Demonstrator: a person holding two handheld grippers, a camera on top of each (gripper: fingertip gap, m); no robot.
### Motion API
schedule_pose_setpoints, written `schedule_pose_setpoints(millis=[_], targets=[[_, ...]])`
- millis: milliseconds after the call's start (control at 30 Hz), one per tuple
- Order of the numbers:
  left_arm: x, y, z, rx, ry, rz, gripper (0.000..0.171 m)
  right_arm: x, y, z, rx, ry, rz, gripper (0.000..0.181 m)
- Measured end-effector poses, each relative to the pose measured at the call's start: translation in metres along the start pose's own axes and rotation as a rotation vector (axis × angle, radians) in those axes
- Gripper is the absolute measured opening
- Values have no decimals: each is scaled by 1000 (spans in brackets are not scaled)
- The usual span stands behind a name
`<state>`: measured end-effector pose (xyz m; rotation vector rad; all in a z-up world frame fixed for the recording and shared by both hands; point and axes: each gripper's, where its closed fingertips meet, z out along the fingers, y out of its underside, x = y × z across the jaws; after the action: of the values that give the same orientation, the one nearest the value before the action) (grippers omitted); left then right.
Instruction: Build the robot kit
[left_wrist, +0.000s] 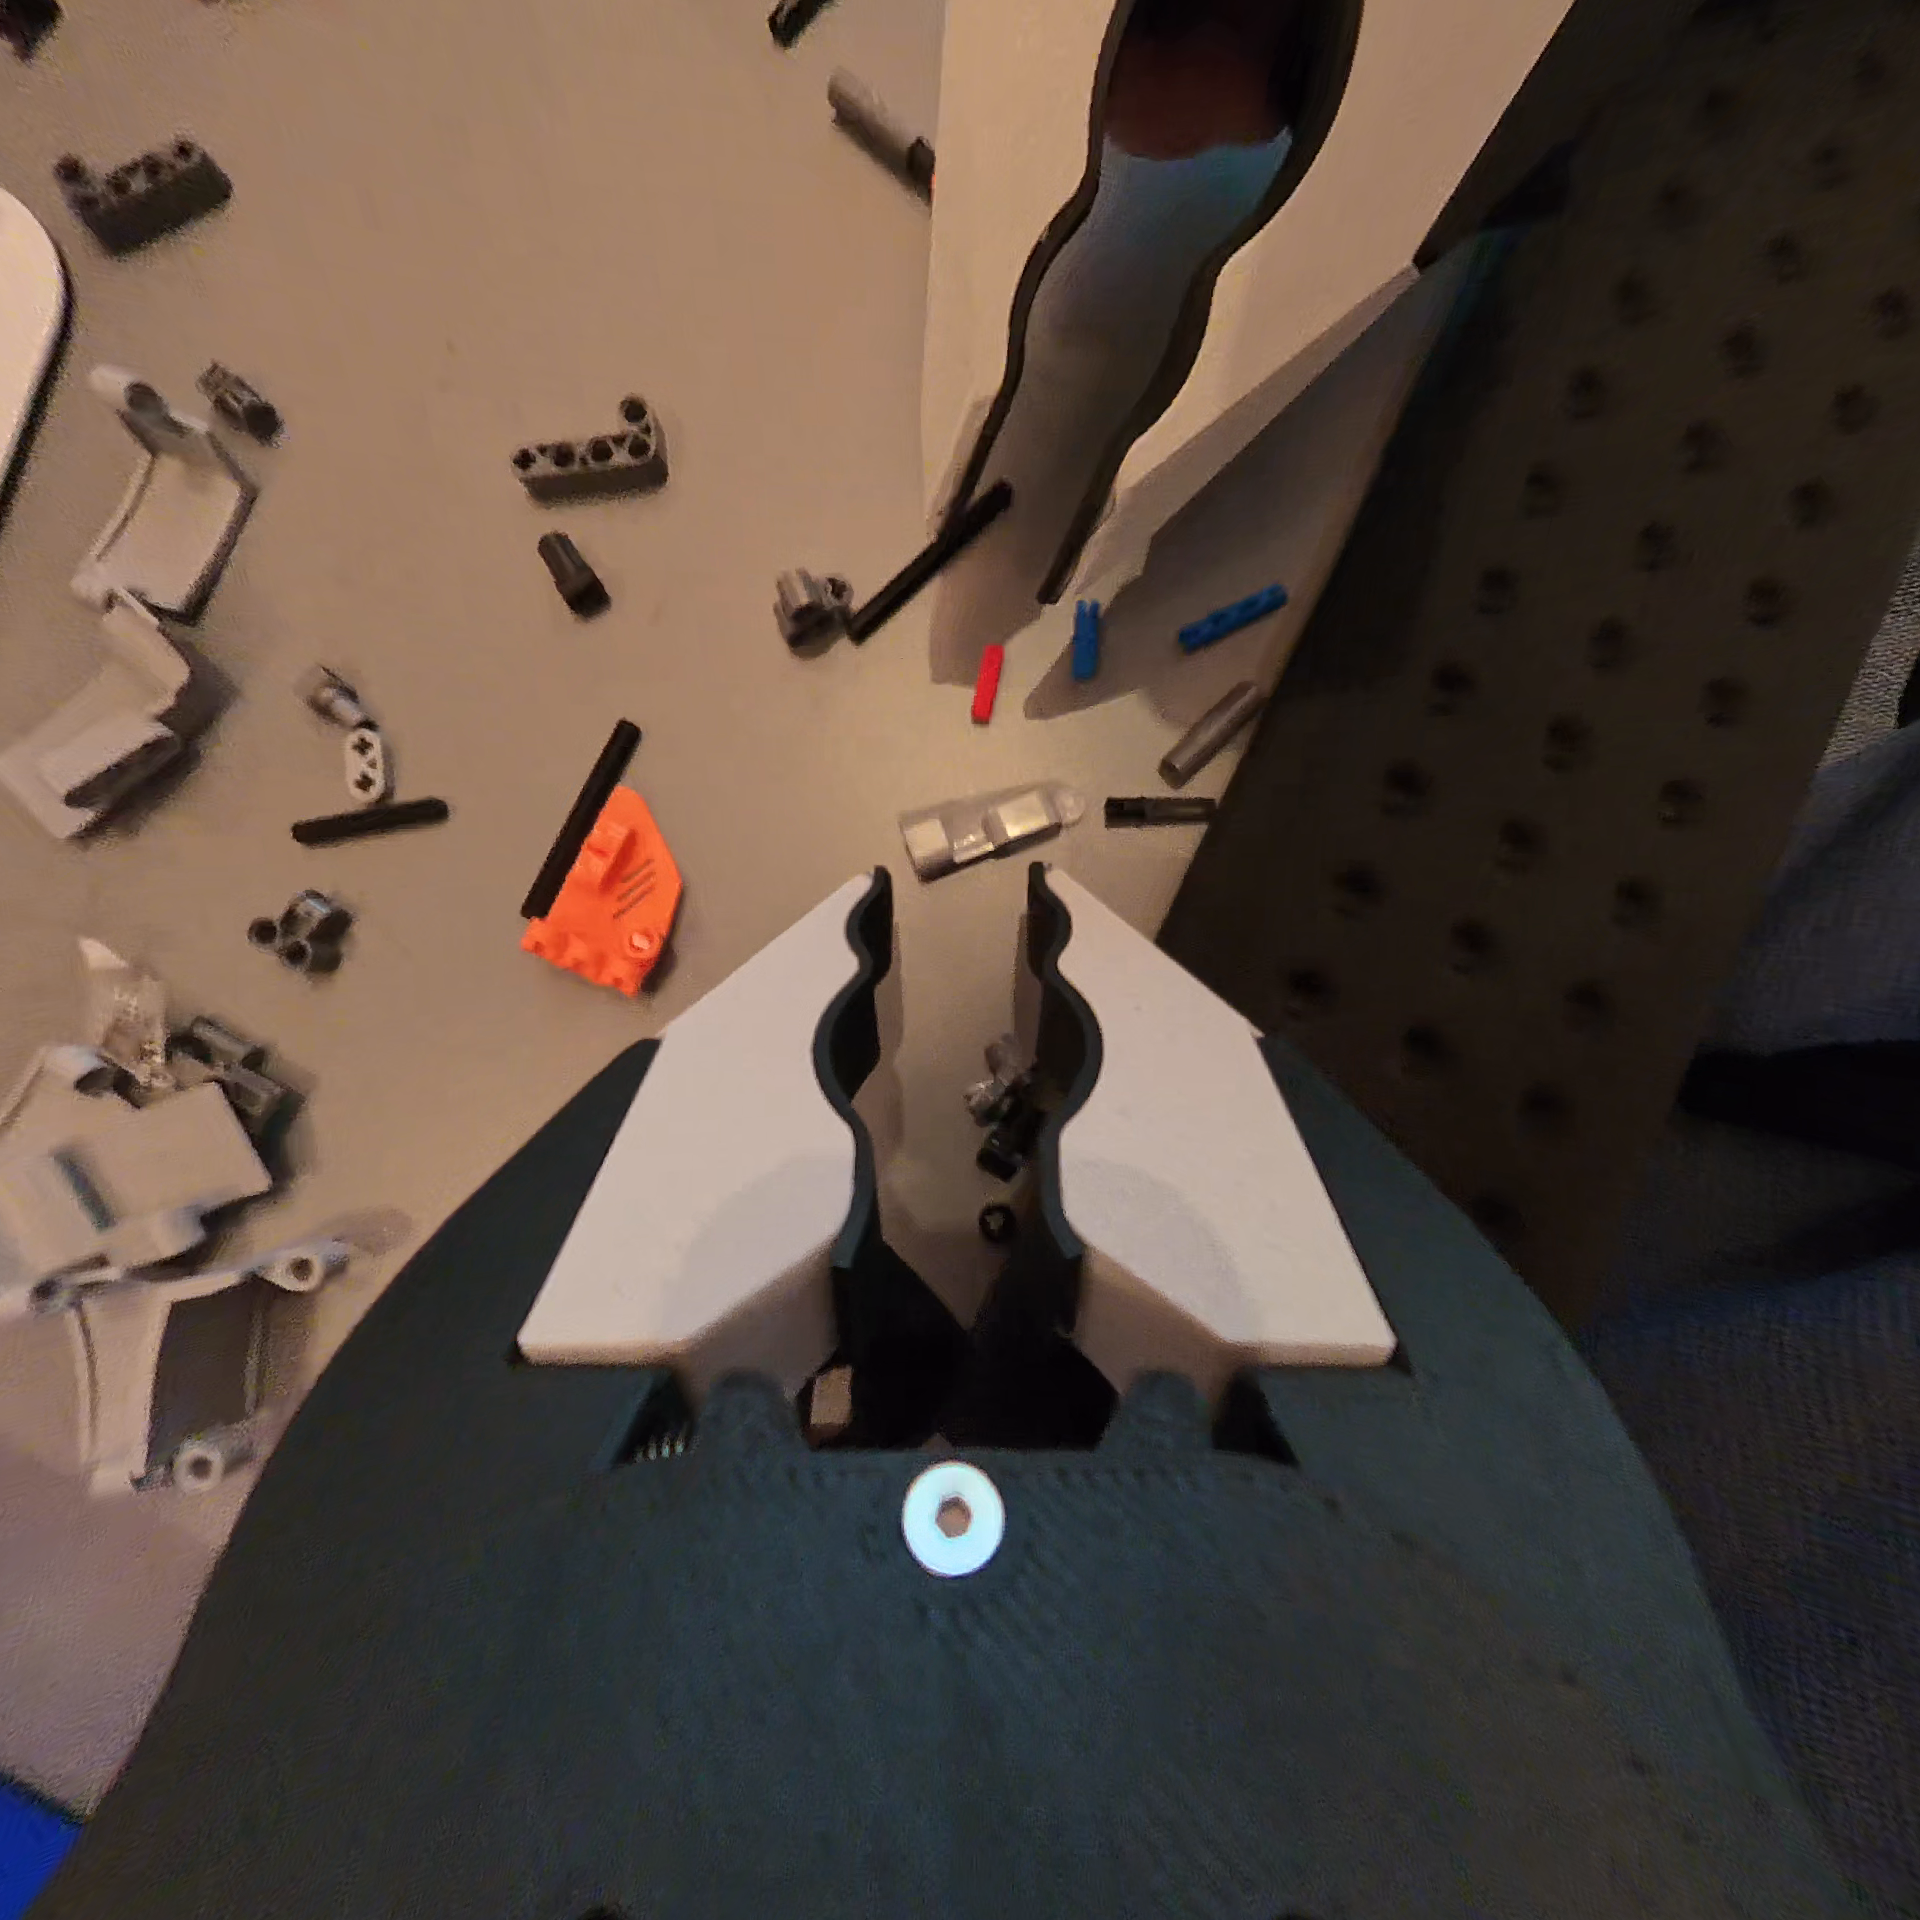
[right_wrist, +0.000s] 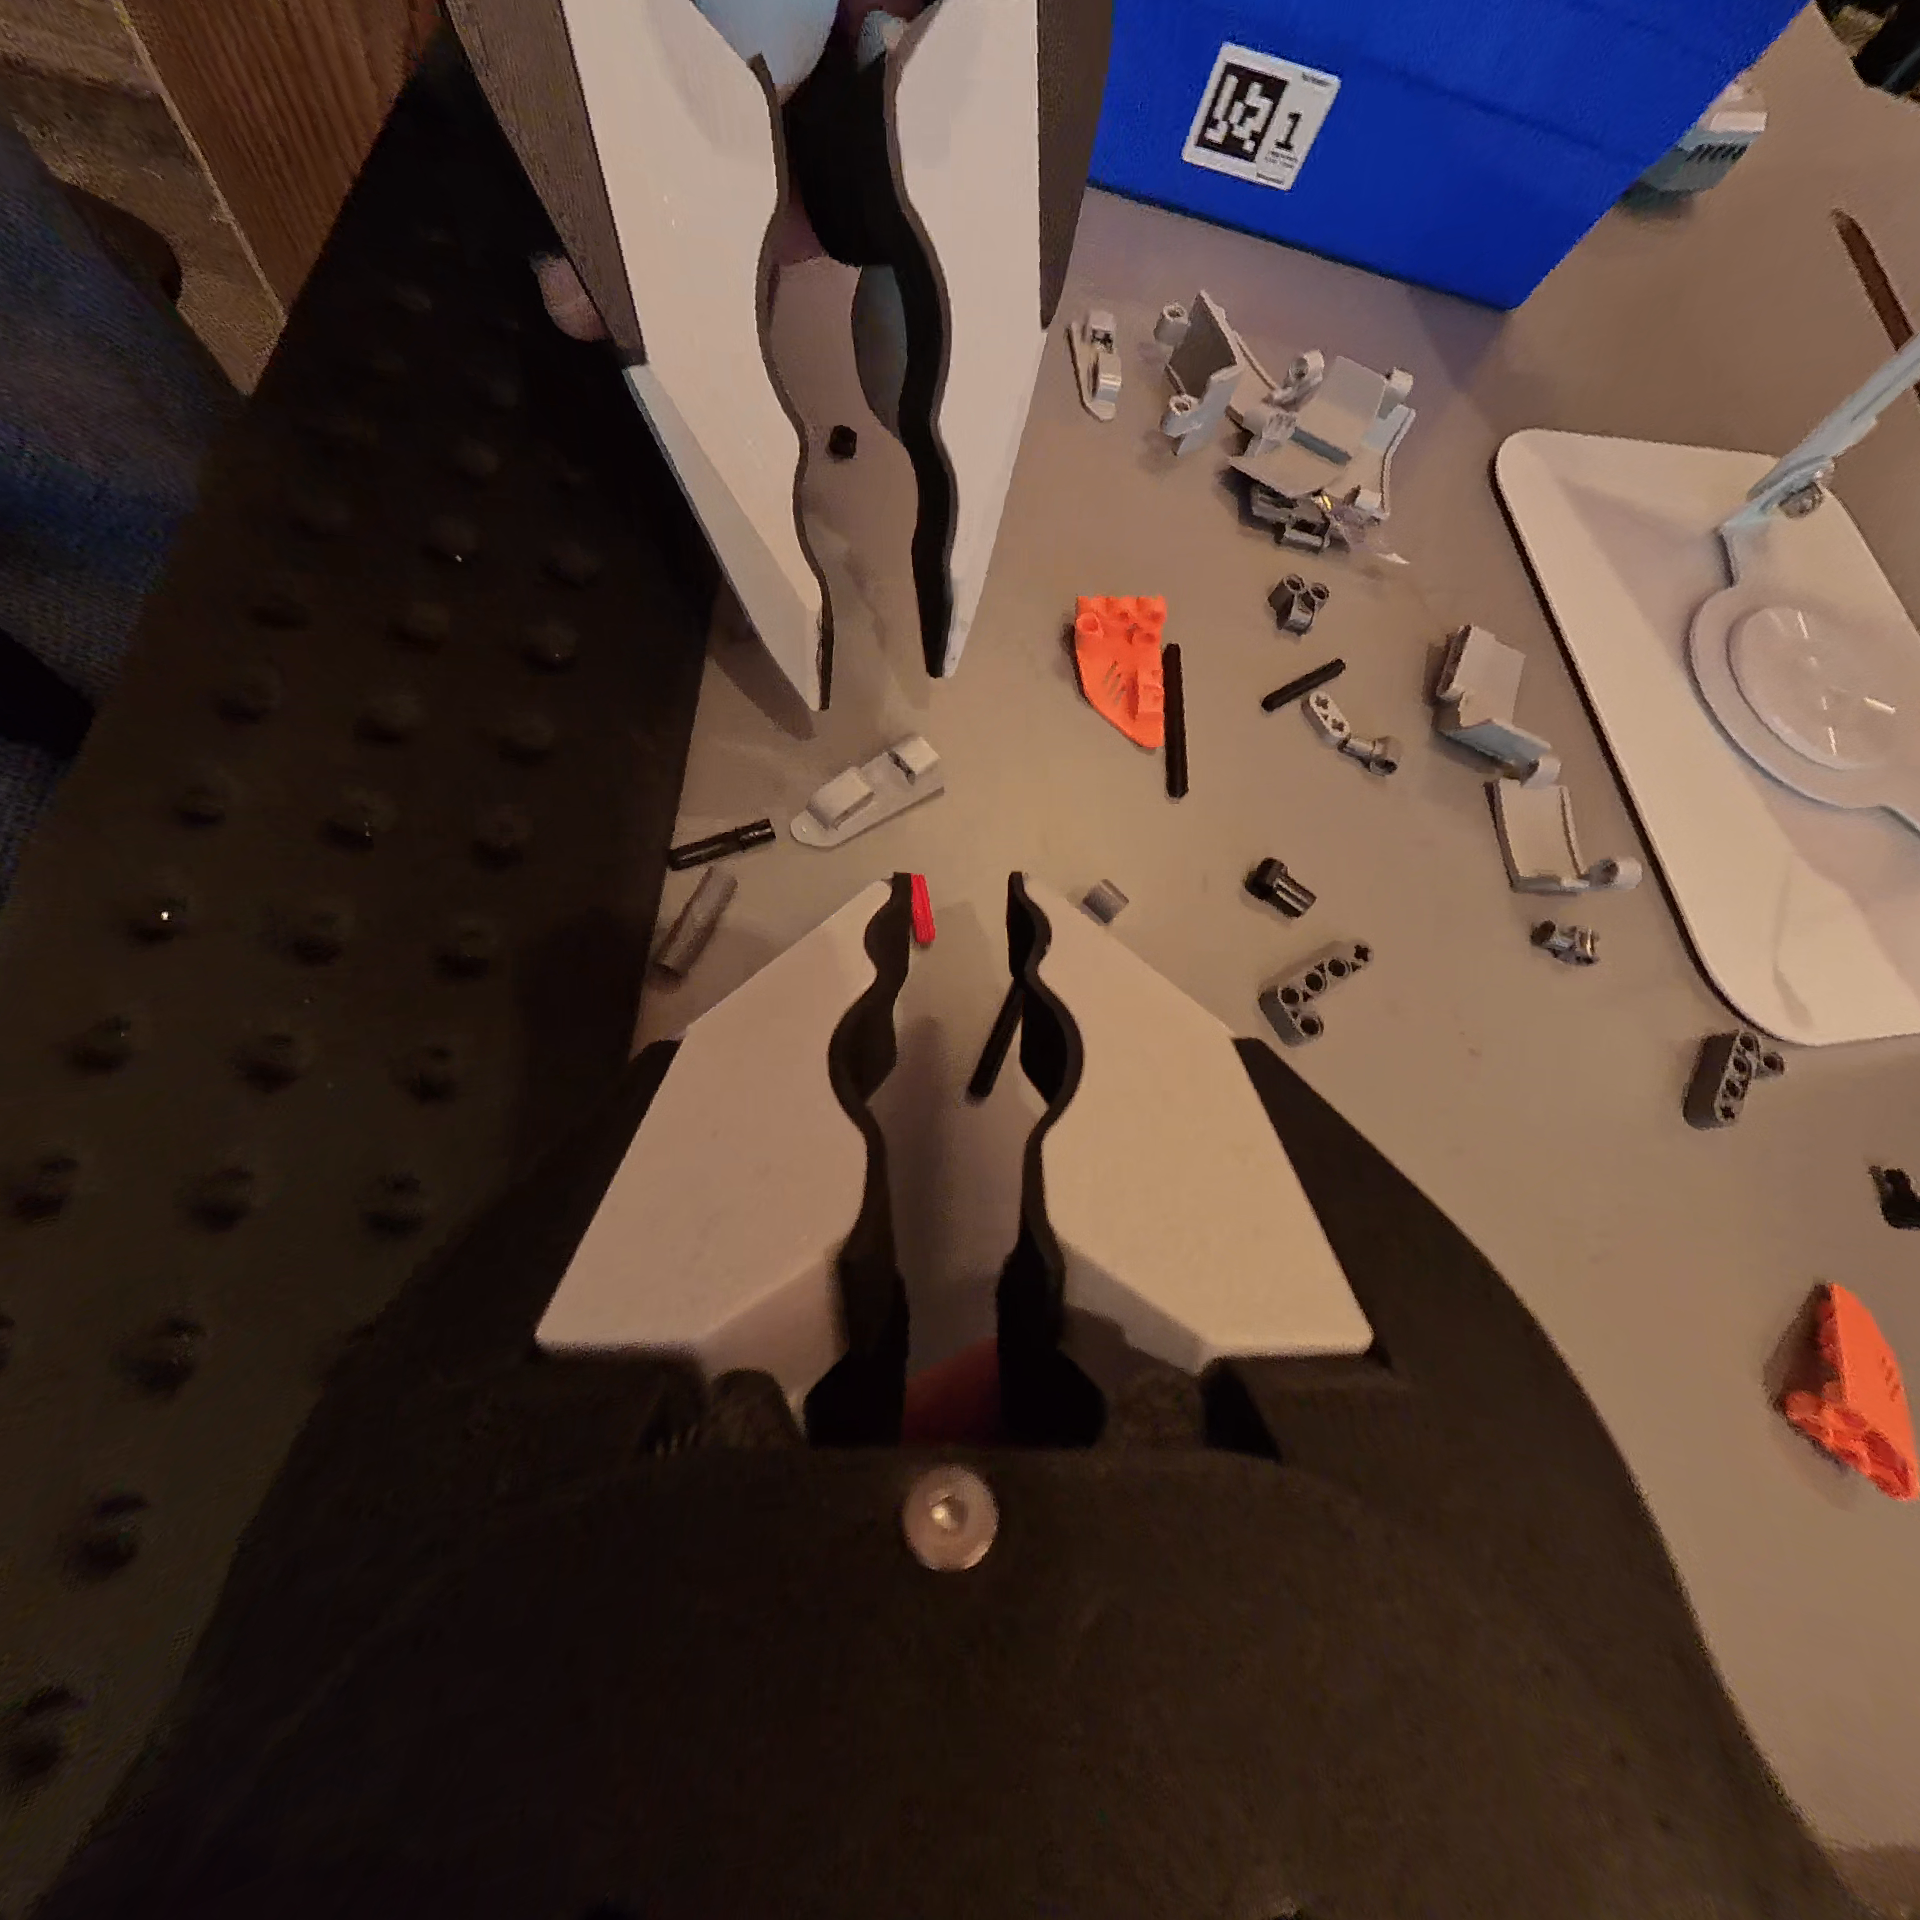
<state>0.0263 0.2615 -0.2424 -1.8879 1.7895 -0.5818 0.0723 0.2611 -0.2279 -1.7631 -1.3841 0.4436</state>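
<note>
A blue bin at the far side of the grey table carries a white square sticker with a black-and-white coded marker. The orange wedge piece also bears faint printed lines, too small to read.

Both tools share one build: rough, matte black printed bodies, smooth white wedge-shaped fingers and black wavy inner pads. The left gripper points along the table near its edge, its fingers parted with nothing between the tips; a small grey-and-black connector cluster lies on the table under the gap, close to the right pad. A pale grey, flat, rounded-nose piece lies just ahead of its tips, with a black pin beside it at the table edge.

The right gripper faces it from the opposite side, fingers likewise apart and empty. A short red peg lies on the table just by its left tip, and a thin black axle lies beneath the gap near the right pad.

A black studded baseplate runs along the table's edge. A white tray with rounded corners sits at the opposite edge, and loose grey beams, panels and black axles scatter across the middle.
</note>
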Motion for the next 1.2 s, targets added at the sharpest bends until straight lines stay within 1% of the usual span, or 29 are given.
schedule_pose_setpoints(millis=[133, 200, 300, 433, 500, 567, 633, 667, 733, 800, 867, 967, 1067, 1133, 1200], targets=[[8, 8, 6, -21, 27, -27, 25, -5, -6, 9, -11, -20, -40, 15], [9, 11, 8, -27, 12, -34, 26, -6, -9, 12, -7, -21, -59, 15], [12, 7, 9, -9, 9, -42, 26, -7, -11, 17, -17, -38, -92, 15], [11, 7, 13, -17, 16, -38, 27, -6, -9, 23, -38, -63, -107, 12], [12, 7, 12, -16, 31, -13, 27, -6, -8, 24, -43, -68, -107, 12], [6, 10, 11, -31, 21, 3, 27, -6, -7, 23, -38, -67, -102, 12], [-5, 13, 9, -46, -18, 47, 23, -3, -6, 21, -38, -58, -101, 12], [-13, 18, 8, -72, -45, 50, 24, -2, -6, 20, -37, -51, -97, 12], [-21, 21, 2, -75, -75, 37, 27, 1, -4, 17, -34, -44, -83, 12], [-22, 22, -5, -62, -83, 10, 28, 3, -1, 14, -44, -37, -83, 12], [-11, 17, -8, -30, -42, -24, 30, 5, 2, 12, -51, -34, -77, 12], [2, 9, -5, -6, -24, -75, 33, 5, 5, 12, -54, -42, -64, 13], [17, 6, 3, -20, 6, -71, 32, 1, 6, 13, -60, -53, -70, 12], [22, 3, 8, -11, 34, -83, 32, -1, 7, 13, -65, -59, -71, 12], [16, 2, 13, -18, 7, -87, 38, -2, 8, 12, -67, -60, -72, 12]])
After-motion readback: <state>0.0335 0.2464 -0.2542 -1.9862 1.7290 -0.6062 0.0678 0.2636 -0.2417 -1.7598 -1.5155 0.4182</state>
